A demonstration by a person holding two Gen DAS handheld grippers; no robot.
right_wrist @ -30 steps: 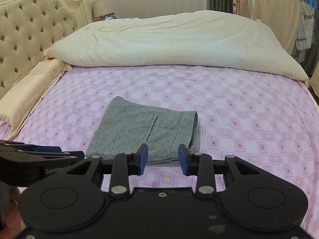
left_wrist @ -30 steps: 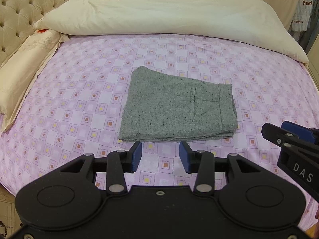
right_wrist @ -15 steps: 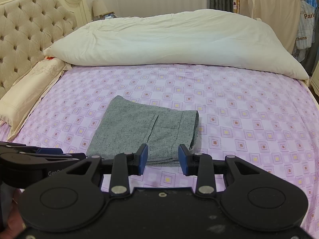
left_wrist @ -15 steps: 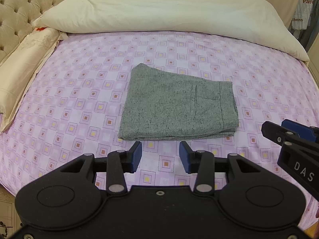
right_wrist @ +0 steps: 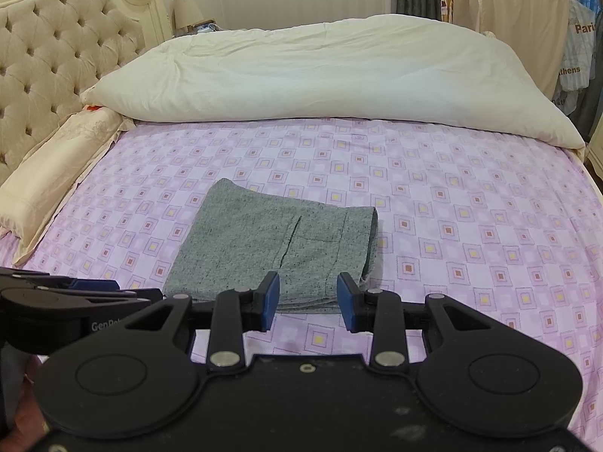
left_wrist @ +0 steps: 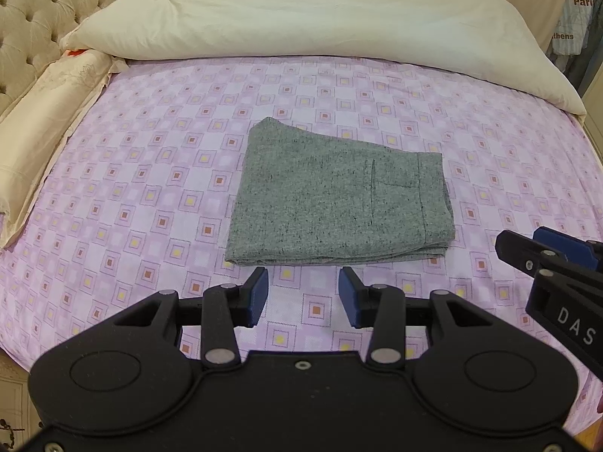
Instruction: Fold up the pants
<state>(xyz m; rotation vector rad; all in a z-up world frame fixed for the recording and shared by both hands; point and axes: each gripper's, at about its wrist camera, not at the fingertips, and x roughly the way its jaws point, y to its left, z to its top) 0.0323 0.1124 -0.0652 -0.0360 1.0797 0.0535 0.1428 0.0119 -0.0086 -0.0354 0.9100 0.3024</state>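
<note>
The grey flecked pants (left_wrist: pixel 335 199) lie folded into a compact rectangle in the middle of the purple patterned bed sheet (left_wrist: pixel 150 188); they also show in the right wrist view (right_wrist: pixel 275 248). My left gripper (left_wrist: pixel 303 295) is open and empty, held above the sheet just in front of the pants' near edge. My right gripper (right_wrist: pixel 308 299) is open and empty, hovering over the near right part of the pants. The right gripper's fingers (left_wrist: pixel 527 254) show at the right edge of the left wrist view.
A large cream duvet (left_wrist: pixel 320 15) lies across the far side of the bed. A cream pillow (left_wrist: pixel 41 128) and a tufted headboard (right_wrist: pixel 56 67) are at the left. Hanging clothes (right_wrist: pixel 527 19) stand at the far right.
Both grippers stay open and empty. The left wrist view has shifted slightly, so the pants sit a bit higher in frame. The pants have not moved.
</note>
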